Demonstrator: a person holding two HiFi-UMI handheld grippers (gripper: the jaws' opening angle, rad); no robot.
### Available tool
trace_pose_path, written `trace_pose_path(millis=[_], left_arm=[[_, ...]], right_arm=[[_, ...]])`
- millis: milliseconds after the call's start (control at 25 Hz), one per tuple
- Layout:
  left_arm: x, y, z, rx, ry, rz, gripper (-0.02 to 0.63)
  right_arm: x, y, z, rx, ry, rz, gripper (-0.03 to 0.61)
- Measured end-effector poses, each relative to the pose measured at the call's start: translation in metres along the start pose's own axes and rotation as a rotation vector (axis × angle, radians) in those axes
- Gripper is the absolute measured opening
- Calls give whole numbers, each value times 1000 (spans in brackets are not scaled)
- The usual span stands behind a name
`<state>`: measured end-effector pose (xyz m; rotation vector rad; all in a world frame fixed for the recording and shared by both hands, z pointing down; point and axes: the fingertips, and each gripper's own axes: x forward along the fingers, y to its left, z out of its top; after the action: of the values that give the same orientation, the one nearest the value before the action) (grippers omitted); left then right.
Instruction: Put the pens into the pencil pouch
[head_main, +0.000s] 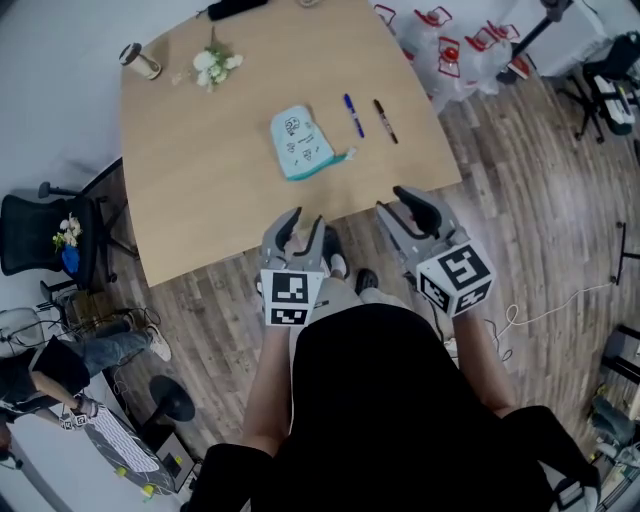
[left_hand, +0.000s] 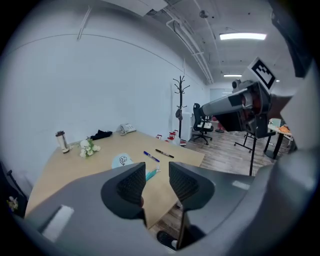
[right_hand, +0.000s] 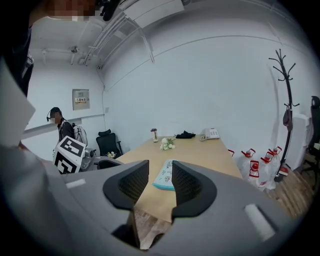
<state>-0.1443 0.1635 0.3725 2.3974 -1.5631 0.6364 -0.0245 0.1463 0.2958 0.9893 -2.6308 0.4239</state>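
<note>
A light-blue pencil pouch (head_main: 300, 142) lies on the wooden table (head_main: 200, 190), its zip end toward the near edge. To its right a blue pen (head_main: 354, 115) and a dark pen (head_main: 385, 120) lie side by side. Both grippers hover off the table's near edge, above the floor. My left gripper (head_main: 303, 228) is open and empty; its view shows the pouch (left_hand: 121, 160) and the pens (left_hand: 151, 156) beyond its jaws. My right gripper (head_main: 398, 205) is open and empty too, with the pouch (right_hand: 164, 175) showing through its gap.
White flowers (head_main: 212, 66), a flask (head_main: 140, 62) and a black item (head_main: 235, 8) sit at the table's far end. Red-and-white bags (head_main: 440, 40) stand on the floor to the right, an office chair (head_main: 40, 235) to the left. A coat stand (right_hand: 287, 115) is by the wall.
</note>
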Motion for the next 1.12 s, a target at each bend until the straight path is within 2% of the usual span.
trace_pose_path(millis=[320,720,920,1120], left_arm=[[43,36,-23,100,87,16,153],[79,64,-49,152,146,-32,167],[95,74,-69,231,183,-58,170],[108,80,-90,346,224,-98,178]], right_arm=[[37,-20,11,24,38,-3,126],[72,-32,12,34,100,-34,126],[91,-37,12,42,122,-49,126],[107,-38,5,68,157,-71,125]])
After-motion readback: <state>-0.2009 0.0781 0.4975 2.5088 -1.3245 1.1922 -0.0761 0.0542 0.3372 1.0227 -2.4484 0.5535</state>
